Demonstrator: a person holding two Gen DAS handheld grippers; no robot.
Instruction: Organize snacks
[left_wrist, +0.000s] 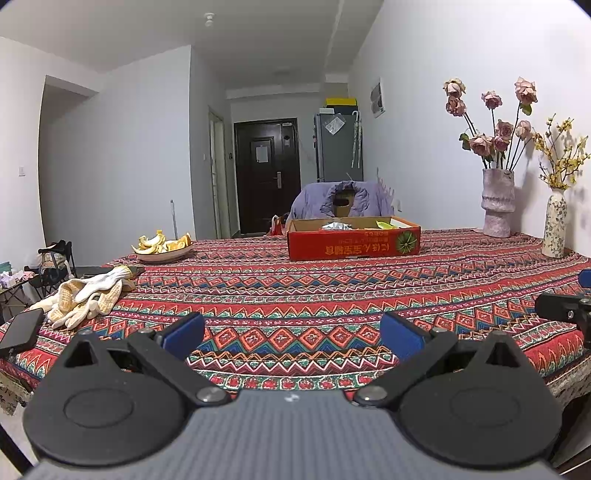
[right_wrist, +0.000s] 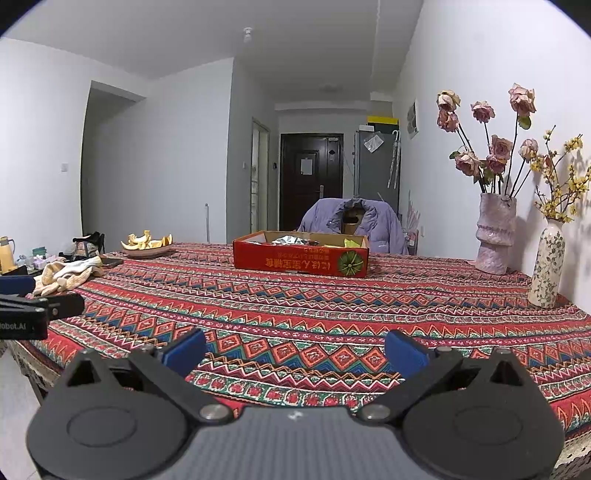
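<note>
My left gripper (left_wrist: 291, 334) hangs over the near edge of the table, its two blue-padded fingers (left_wrist: 183, 334) spread wide apart with nothing between them. My right gripper (right_wrist: 295, 350) is the same beside it: blue pads (right_wrist: 404, 350) released, gap empty, only cloth showing through. Each gripper shows at the margin of the other's view, so they sit side by side, apart from each other.

Under both lies the red, blue and green zigzag-patterned woven tablecloth (left_wrist: 314, 295), which covers the whole table. Near my left side, at the table's edge, a dark flat phone (left_wrist: 22, 328) lies tilted, and just beyond it a heap of cream and yellow knitted work gloves (left_wrist: 88, 295) rests on the cloth. Further back on the left stands a shallow pale plate of yellow-orange fruit peels (left_wrist: 162, 245).

Toward the far middle of the table sits the low red cardboard box with an open top and a green round fruit emblem on its front (right_wrist: 301, 260), well away from both grippers. Inside it I can make out a crinkled silver foil snack packet (right_wrist: 291, 240) and a yellow-green packet (right_wrist: 352, 242); the rest of its contents I cannot tell.

On the far right against the white wall stand a tall pink textured vase of faded pink roses (right_wrist: 495, 232) and, nearer, a slim white floral-print vase with yellow blossom sprigs (right_wrist: 548, 267). Behind the box a lilac padded jacket (right_wrist: 369, 221) hangs over a chair, and past that are a dark door (right_wrist: 310, 177) and a grey fridge (right_wrist: 375, 166).
</note>
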